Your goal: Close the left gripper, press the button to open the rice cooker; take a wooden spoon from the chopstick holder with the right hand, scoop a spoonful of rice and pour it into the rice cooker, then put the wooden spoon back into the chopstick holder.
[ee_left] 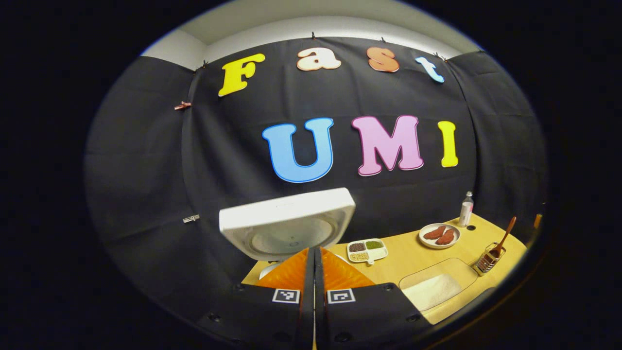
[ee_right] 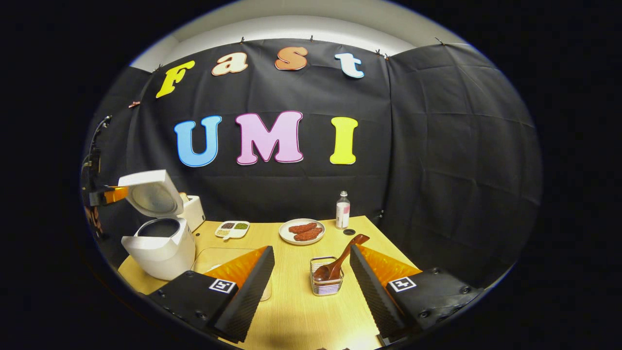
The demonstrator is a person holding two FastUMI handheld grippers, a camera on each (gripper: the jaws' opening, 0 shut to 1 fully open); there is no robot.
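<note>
Two grippers we see: off to the left the left gripper (ee_left: 313,253) has its fingers pressed together, empty, just before the white rice cooker (ee_right: 160,245), its lid (ee_left: 286,221) raised. The right gripper (ee_right: 311,265) gapes wide, the wooden spoon (ee_right: 340,260) leaning in the wire chopstick holder (ee_right: 326,279) between its fingers, untouched.

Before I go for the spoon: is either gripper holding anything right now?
No. The right gripper is open, with the wooden spoon untouched in the chopstick holder. The left gripper is shut on nothing.
</note>
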